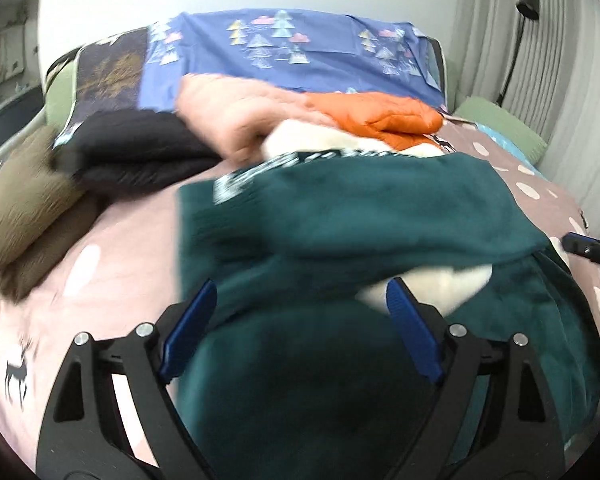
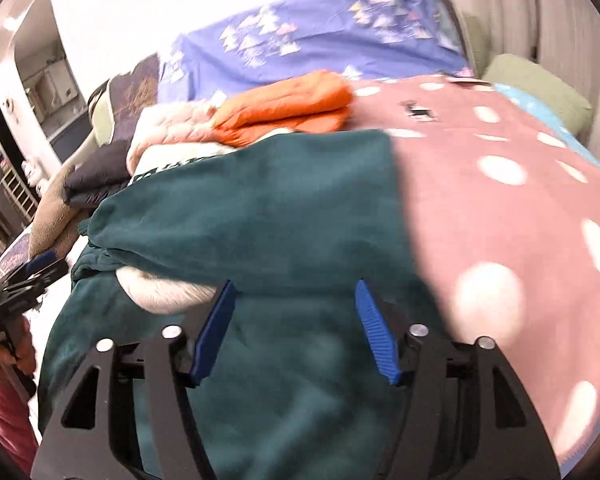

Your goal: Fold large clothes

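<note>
A dark green fleece garment (image 1: 340, 220) with a white lining lies partly folded on the pink spotted bed cover (image 1: 112, 248). It also shows in the right wrist view (image 2: 260, 208). My left gripper (image 1: 300, 304) is open, its blue fingers (image 1: 192, 320) apart above the garment's near part. My right gripper (image 2: 296, 304) is open too, fingers (image 2: 374, 328) spread over the green fabric. Neither holds cloth. The right gripper's tip shows at the left view's right edge (image 1: 592, 250); the left gripper shows at the right view's left edge (image 2: 24, 280).
Folded clothes are stacked behind: an orange jacket (image 1: 380, 116), a peach one (image 1: 228, 116), a black one (image 1: 140, 152), an olive-brown one (image 1: 28, 208). A blue patterned sheet (image 1: 284, 52) covers the headboard end. A green pillow (image 2: 540, 84) and curtains are at right.
</note>
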Demonstrator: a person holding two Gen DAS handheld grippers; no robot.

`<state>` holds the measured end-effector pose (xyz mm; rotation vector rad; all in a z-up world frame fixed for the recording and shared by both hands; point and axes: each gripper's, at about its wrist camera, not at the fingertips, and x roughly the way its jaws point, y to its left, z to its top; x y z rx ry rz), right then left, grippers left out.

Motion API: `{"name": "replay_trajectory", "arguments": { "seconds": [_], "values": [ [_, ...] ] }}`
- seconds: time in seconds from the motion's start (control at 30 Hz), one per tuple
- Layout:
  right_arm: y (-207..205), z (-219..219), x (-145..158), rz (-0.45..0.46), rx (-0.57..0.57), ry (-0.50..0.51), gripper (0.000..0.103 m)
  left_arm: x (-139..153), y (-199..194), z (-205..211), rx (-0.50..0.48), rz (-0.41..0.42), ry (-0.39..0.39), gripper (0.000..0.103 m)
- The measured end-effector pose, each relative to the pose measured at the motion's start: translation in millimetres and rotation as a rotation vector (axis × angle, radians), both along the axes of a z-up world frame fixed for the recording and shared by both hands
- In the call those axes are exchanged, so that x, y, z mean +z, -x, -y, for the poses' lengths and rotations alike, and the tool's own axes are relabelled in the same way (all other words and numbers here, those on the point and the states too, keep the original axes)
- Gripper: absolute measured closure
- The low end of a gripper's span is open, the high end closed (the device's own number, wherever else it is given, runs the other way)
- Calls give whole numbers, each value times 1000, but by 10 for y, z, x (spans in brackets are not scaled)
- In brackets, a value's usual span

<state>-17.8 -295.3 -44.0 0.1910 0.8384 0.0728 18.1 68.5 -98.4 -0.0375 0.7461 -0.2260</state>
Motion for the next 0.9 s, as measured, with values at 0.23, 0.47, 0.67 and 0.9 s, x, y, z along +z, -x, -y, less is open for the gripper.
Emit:
{"name": "replay_trajectory", "arguments": {
  "seconds": [0.23,0.47,0.67,0.9],
  "values": [
    [549,773,-412,-75,-153,-145,38,-363,584,-676,26,-135,72,15],
    [771,742,-657,-130,-96,-245,38,-600,850,-571,-64,-203,103,15],
    [984,684,-681,-115,-34,-270,38,-686,1072,-473,-83,-206,113,16],
    [1358,666,-710,-120,53,-342,38,-674,1404,-576,-126,-241,234,17]
  ]
}}
